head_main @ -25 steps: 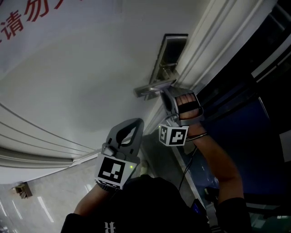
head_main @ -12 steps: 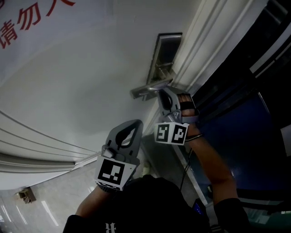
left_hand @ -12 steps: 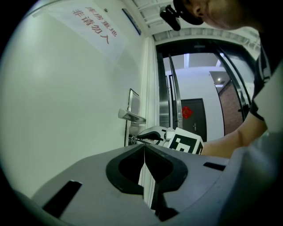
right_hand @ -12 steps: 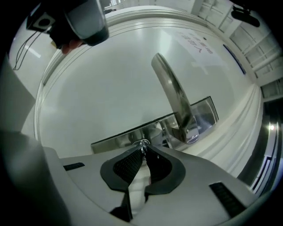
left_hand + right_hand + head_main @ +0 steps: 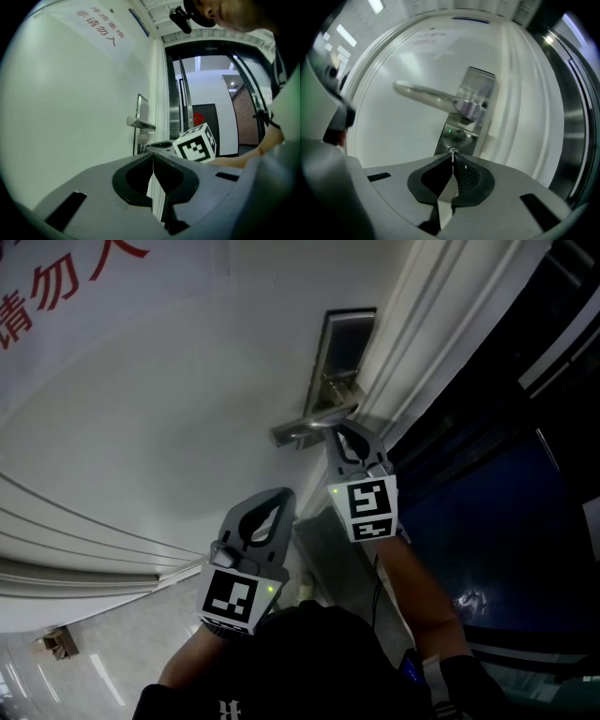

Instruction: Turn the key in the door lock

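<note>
The key sits in the keyhole at the lower end of the lock plate, near the door's latch edge. It shows only as a thin bright sliver against the round cylinder face. The right tool is clenched on it: the jaws meet at their tips right at the cylinder, with that sliver pinched between them. The lever handle juts out from the plate above the keyhole, just over the tool, and runs toward the middle of the door.

In the head view the right tool's marker cube is rolled to one side, which suggests the wrist is partway through a twist, so I judge the turning step to be under way.

To do it well, the twist should run about the key's own axis, square to the plate. Any sideways lean would bend the key or let it slip from such a narrow tip grip. The pinch should hold firm, and the tool body should stay clear of the lever above it.

The left tool hangs lower and well back from the lock, jaws pressed together on nothing, and has no part in this step.
</note>
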Demonstrator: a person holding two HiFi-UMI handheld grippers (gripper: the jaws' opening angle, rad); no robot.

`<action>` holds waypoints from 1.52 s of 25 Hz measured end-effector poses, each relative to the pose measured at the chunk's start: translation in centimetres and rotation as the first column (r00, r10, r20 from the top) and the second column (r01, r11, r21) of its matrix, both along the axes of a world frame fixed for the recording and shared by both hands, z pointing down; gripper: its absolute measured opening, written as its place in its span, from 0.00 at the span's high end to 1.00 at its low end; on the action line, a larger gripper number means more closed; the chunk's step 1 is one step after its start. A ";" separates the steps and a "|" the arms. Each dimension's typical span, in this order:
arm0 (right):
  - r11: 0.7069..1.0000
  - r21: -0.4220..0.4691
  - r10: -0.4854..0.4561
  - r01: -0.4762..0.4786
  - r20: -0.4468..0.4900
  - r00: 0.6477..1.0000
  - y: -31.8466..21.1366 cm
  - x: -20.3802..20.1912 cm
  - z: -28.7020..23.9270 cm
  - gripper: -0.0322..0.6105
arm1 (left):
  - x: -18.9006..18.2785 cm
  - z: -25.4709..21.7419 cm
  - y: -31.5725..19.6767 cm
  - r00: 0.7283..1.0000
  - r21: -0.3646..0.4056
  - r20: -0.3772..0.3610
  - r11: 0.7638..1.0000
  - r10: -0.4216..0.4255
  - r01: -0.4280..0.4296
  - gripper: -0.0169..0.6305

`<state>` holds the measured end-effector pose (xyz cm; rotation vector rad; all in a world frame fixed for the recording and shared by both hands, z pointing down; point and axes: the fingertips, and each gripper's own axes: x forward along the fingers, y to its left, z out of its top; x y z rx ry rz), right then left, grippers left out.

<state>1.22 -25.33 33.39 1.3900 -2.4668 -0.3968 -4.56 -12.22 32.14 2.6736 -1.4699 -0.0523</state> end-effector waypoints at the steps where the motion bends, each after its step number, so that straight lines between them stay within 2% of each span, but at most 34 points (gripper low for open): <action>1: 0.996 -0.084 -0.010 0.022 0.145 0.989 -0.1 0.2 0.1 0.92 | 0.0 0.0 0.0 1.000 -0.001 -0.001 1.000 -0.001 0.001 0.96; 2: 0.983 -0.172 -0.008 0.062 0.300 0.954 -0.2 0.5 0.2 0.92 | -0.1 0.0 0.0 1.000 -0.003 -0.002 1.000 -0.003 0.003 0.96; 3: 0.958 -0.258 0.010 0.122 0.457 0.889 -0.3 0.6 0.3 0.92 | -0.2 0.0 -0.1 1.000 -0.005 -0.003 1.000 -0.005 0.005 0.96; 4: 0.923 -0.328 0.041 0.199 0.601 0.798 -0.4 0.8 0.4 0.92 | -0.2 0.1 -0.1 1.000 -0.007 -0.003 1.000 -0.006 0.006 0.96; 5: 0.883 -0.372 0.080 0.285 0.718 0.691 -0.5 0.9 0.5 0.91 | -0.3 0.1 -0.2 1.000 -0.008 -0.003 1.000 -0.007 0.007 0.96; 6: 0.844 -0.392 0.118 0.366 0.801 0.587 -0.6 1.1 0.5 0.91 | -0.3 0.1 -0.2 1.000 -0.009 -0.003 1.000 -0.008 0.008 0.96; 8: 0.777 -0.397 0.201 0.489 0.892 0.404 -0.8 1.4 0.9 0.91 | -0.4 0.1 -0.3 1.000 -0.009 -0.004 1.000 -0.010 0.010 0.96; 9: 0.752 -0.390 0.240 0.532 0.913 0.330 -0.8 1.4 1.1 0.91 | -0.3 0.1 -0.4 1.000 -0.009 -0.003 1.000 -0.010 0.010 0.96; 10: 0.733 -0.381 0.269 0.564 0.923 0.274 -0.8 1.4 1.2 0.91 | -0.3 0.1 -0.4 1.000 -0.009 -0.002 1.000 -0.009 0.009 0.96; 15: 0.673 -0.313 0.356 0.670 0.931 0.077 -0.8 1.1 1.1 0.91 | -0.1 0.0 -0.5 1.000 -0.011 0.003 1.000 -0.006 0.006 0.96; 17: 0.670 -0.273 0.352 0.691 0.936 0.029 -0.8 1.1 1.0 0.91 | -0.1 0.0 -0.5 1.000 -0.011 0.006 1.000 -0.005 0.005 0.96; 18: 0.675 -0.263 0.339 0.689 0.940 0.026 -0.7 1.3 0.9 0.91 | -0.1 0.1 -0.5 1.000 -0.011 0.008 1.000 -0.005 0.005 0.96; 19: 0.685 -0.262 0.323 0.680 0.946 0.039 -0.6 1.5 0.8 0.91 | 0.0 0.1 -0.5 1.000 -0.011 0.009 1.000 -0.004 0.004 0.96; 21: 0.712 -0.279 0.283 0.645 0.954 0.100 -0.2 2.2 0.7 0.90 | 0.0 0.0 -0.6 1.000 -0.010 0.011 1.000 -0.001 0.002 0.96; 23: 0.742 -0.298 0.228 0.601 0.955 0.192 0.2 3.0 0.3 0.85 | 0.1 0.0 -0.6 1.000 -0.008 0.010 1.000 0.002 -0.002 0.96; 24: 0.762 -0.302 0.187 0.573 0.950 0.251 0.5 3.3 -0.1 0.84 | 0.2 0.0 -0.6 1.000 -0.007 0.011 1.000 0.004 -0.004 0.96; 26: 0.811 -0.294 0.082 0.506 0.913 0.399 1.0 3.6 -1.4 0.84 | 0.4 0.0 -0.5 1.000 -0.005 0.011 1.000 0.010 -0.010 0.96; 28: 0.857 -0.275 -0.017 0.435 0.830 0.558 1.7 3.4 -2.3 0.84 | 0.6 -0.1 -0.5 1.000 0.000 0.011 1.000 0.016 -0.016 0.96; 30: 0.903 -0.235 -0.112 0.359 0.678 0.726 2.4 3.1 -2.8 0.84 | 0.8 -0.2 -0.4 1.000 0.004 0.013 1.000 0.019 -0.019 0.96; 31: 0.923 -0.203 -0.156 0.326 0.578 0.801 2.8 2.9 -3.0 0.84 | 0.8 -0.3 -0.3 1.000 0.005 0.014 1.000 0.021 -0.021 0.96; 32: 0.940 -0.166 -0.190 0.299 0.473 0.860 3.1 2.5 -3.1 0.84 | 0.9 -0.3 -0.3 1.000 0.006 0.015 1.000 0.022 -0.022 0.96; 33: 0.952 -0.128 -0.214 0.278 0.370 0.904 3.4 2.2 -3.2 0.84 | 0.9 -0.3 -0.2 1.000 0.007 0.016 1.000 0.022 -0.022 0.96; 35: 0.966 -0.055 -0.239 0.252 0.179 0.954 3.7 1.5 -3.0 0.84 | 0.9 -0.4 -0.1 1.000 0.011 0.018 1.000 0.022 -0.022 0.96; 38: 0.971 0.044 -0.231 0.234 -0.066 0.971 3.9 0.4 -2.3 0.84 | 0.8 -0.4 0.0 1.000 0.012 0.017 1.000 0.020 -0.020 0.96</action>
